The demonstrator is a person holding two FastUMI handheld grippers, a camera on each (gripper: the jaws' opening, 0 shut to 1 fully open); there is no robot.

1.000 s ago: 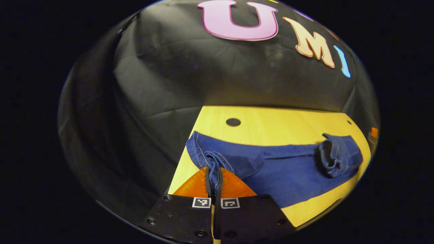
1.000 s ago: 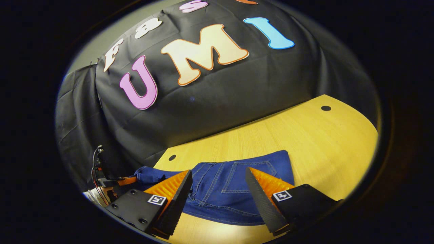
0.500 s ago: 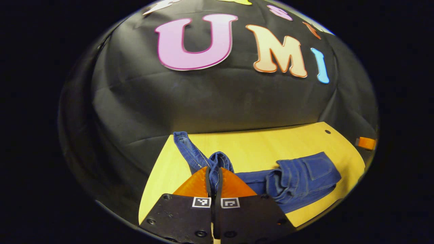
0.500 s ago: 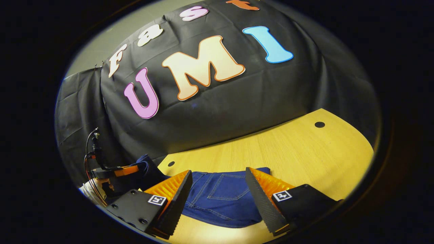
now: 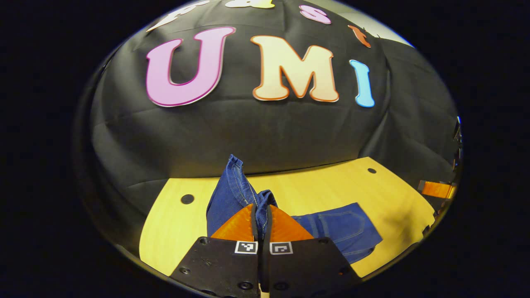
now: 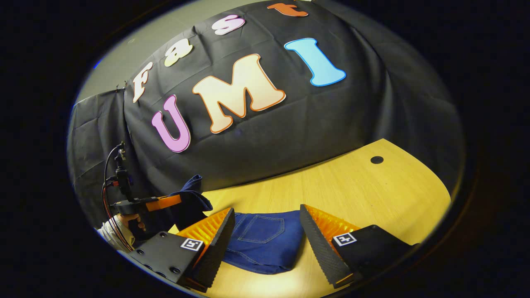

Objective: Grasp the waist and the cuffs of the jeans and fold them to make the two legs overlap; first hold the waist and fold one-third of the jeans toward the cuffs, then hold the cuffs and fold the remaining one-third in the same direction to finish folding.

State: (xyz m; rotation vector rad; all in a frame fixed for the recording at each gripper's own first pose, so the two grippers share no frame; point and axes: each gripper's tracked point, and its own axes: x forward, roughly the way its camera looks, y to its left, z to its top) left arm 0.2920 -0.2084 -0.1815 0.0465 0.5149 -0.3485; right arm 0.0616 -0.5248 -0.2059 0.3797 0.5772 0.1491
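The blue jeans (image 5: 339,227) lie on the yellow wooden table (image 5: 314,190), back pocket up. My left gripper (image 5: 261,219) is shut on the cuff end of the jeans (image 5: 236,186), which stands lifted above the table in the left gripper view. In the right gripper view the folded waist part of the jeans (image 6: 261,244) lies between and beyond the fingers of my right gripper (image 6: 267,236), which is open and holds nothing. At the far left of that view the left gripper (image 6: 165,203) holds up the dark cuff cloth (image 6: 190,198), with a hand (image 6: 124,223) below it.
The table has round holes (image 6: 377,159) (image 5: 187,199) near its back edge. The black cloth wall (image 5: 265,124) rises right behind the table. An orange part of the other gripper (image 5: 434,189) shows at the right of the left gripper view.
The left gripper has lifted the cuffs and carried them rightward toward the waist end. The right gripper stayed open and drew back a little from the jeans.
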